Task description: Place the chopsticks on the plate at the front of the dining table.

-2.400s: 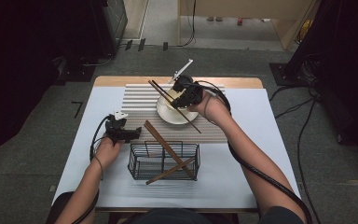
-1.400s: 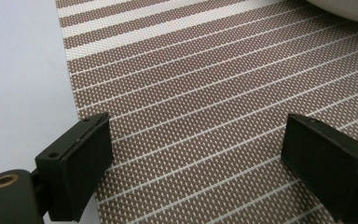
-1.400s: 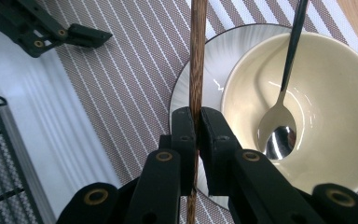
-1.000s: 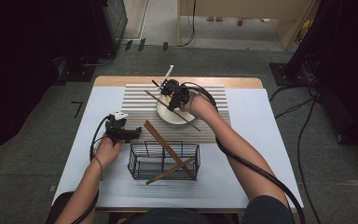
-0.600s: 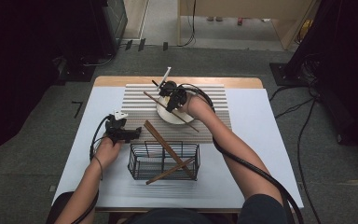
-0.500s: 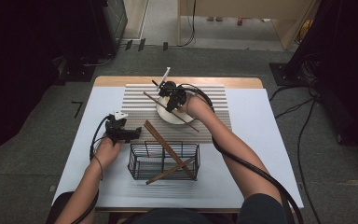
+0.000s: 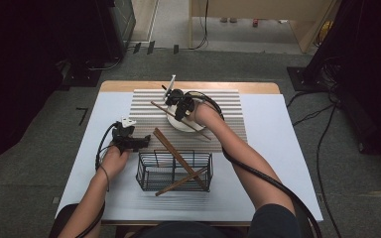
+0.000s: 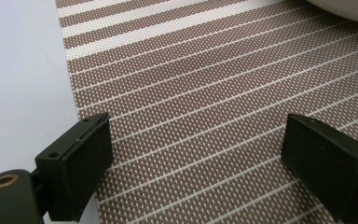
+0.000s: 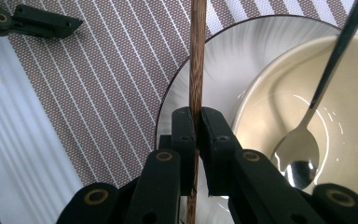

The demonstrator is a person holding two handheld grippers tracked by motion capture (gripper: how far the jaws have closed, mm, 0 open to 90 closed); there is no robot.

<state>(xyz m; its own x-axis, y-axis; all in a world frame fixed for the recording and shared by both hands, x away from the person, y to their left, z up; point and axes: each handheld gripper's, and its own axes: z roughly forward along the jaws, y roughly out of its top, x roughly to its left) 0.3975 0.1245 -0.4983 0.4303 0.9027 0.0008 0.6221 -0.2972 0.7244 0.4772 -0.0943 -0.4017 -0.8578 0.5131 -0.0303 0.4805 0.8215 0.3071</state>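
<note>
The right gripper (image 9: pixel 196 122) has its two black jaws clamped tight on a brown wooden chopstick (image 9: pixel 196 56), which runs straight up between them and out over the edge of a white plate (image 9: pixel 205 79). From above, that chopstick (image 7: pixel 181 117) lies slanted across the plate (image 7: pixel 174 123), with the right gripper (image 7: pixel 179 105) holding it over the plate near the far middle of the table. A cream bowl (image 9: pixel 279 93) sits on the plate, and a metal spoon (image 9: pixel 303 149) leans in it, its handle rising toward the upper right. The plate rests on a brown and white striped mat (image 7: pixel 149 106). The left gripper (image 7: pixel 141 143) sits low at the near left edge of that mat, and its jaws stand wide apart with only the mat (image 8: pixel 205 107) showing between them. On the near side stands a black wire basket (image 7: pixel 146 173) with two more chopsticks (image 7: pixel 178 158) crossed in it, leaning over its rim.
</note>
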